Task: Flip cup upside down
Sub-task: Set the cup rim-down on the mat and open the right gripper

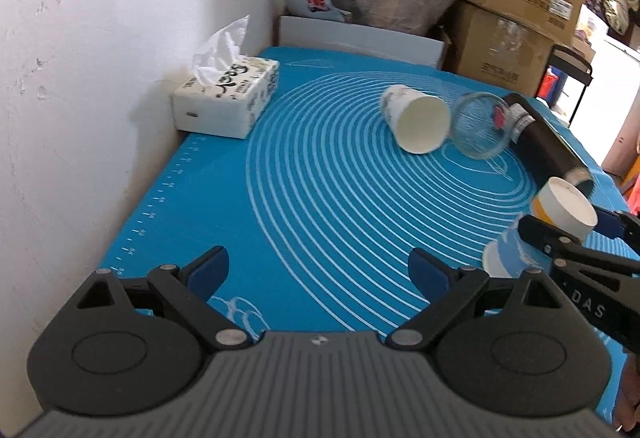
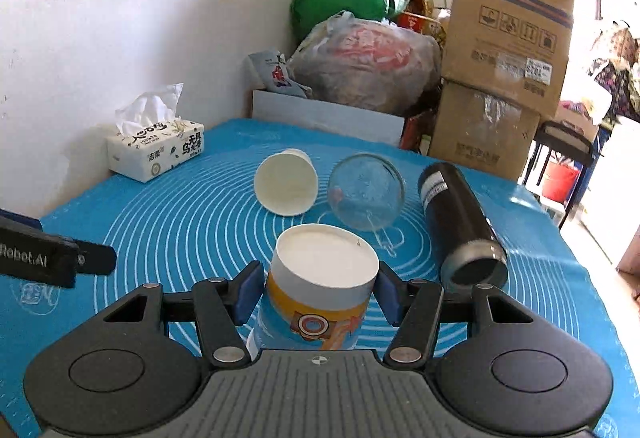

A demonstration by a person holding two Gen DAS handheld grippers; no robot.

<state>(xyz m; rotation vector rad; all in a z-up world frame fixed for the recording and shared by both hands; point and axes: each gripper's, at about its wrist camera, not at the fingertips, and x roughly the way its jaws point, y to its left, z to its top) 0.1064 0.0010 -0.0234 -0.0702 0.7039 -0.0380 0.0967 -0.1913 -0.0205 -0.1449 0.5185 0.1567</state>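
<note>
A paper cup (image 2: 320,290) with a yellow and blue print stands between my right gripper's (image 2: 316,292) pads with its white base up; the pads sit at or just off its sides. It also shows in the left wrist view (image 1: 560,210), base up and tilted, with the right gripper (image 1: 576,234) around it. My left gripper (image 1: 320,270) is open and empty above the blue mat (image 1: 280,198). A white paper cup (image 1: 416,122) (image 2: 286,184) and a clear glass (image 1: 480,126) (image 2: 366,190) lie on their sides further back.
A black flask (image 2: 460,222) lies on its side at the right. A tissue box (image 1: 228,98) sits by the white wall at the left. Cardboard boxes (image 2: 504,50) and stuffed bags (image 2: 360,58) stand behind the table.
</note>
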